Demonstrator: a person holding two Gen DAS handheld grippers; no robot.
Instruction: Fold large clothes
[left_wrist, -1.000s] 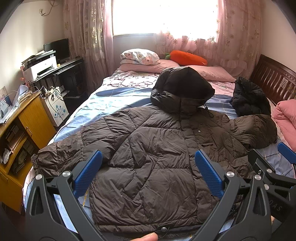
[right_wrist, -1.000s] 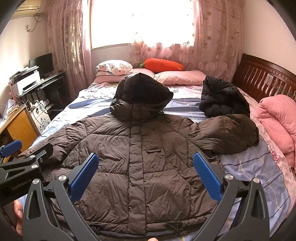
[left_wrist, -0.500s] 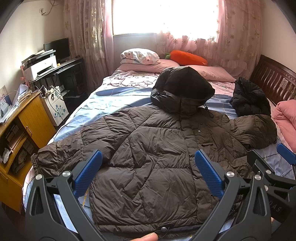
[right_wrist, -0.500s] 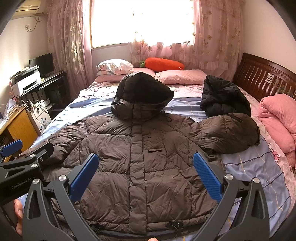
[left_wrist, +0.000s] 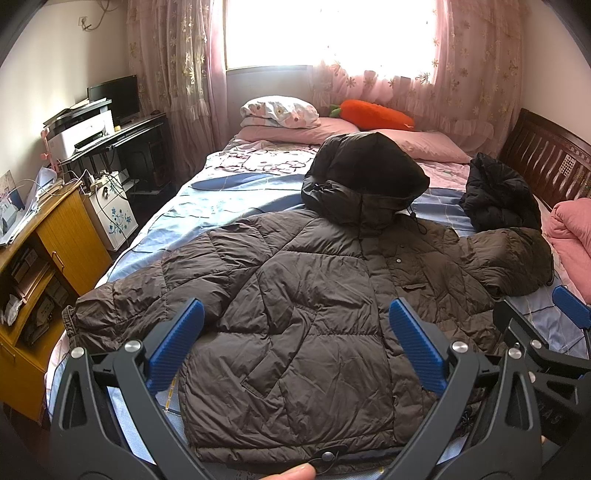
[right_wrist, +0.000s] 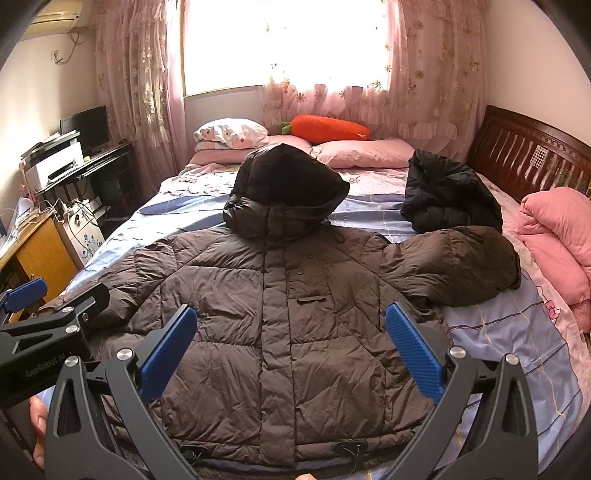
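A large brown hooded puffer jacket (left_wrist: 317, 306) lies flat and front-up on the bed, hood toward the pillows, sleeves spread to both sides; it also shows in the right wrist view (right_wrist: 295, 314). My left gripper (left_wrist: 295, 343) is open and empty, held above the jacket's lower hem. My right gripper (right_wrist: 291, 343) is open and empty too, above the hem beside the left one. The right gripper's body shows at the right edge of the left wrist view (left_wrist: 546, 347); the left gripper's body shows at the left edge of the right wrist view (right_wrist: 48, 325).
A black jacket (right_wrist: 447, 195) lies bunched near the wooden headboard (right_wrist: 532, 155). A rolled pink quilt (right_wrist: 554, 236) is at the right. Pillows (right_wrist: 362, 153) and a carrot plush (right_wrist: 325, 127) lie by the window. A yellow cabinet (left_wrist: 40, 266) and a desk with printer (left_wrist: 81, 133) stand left of the bed.
Both grippers have drifted very slightly; the jacket has not moved and both stay open.
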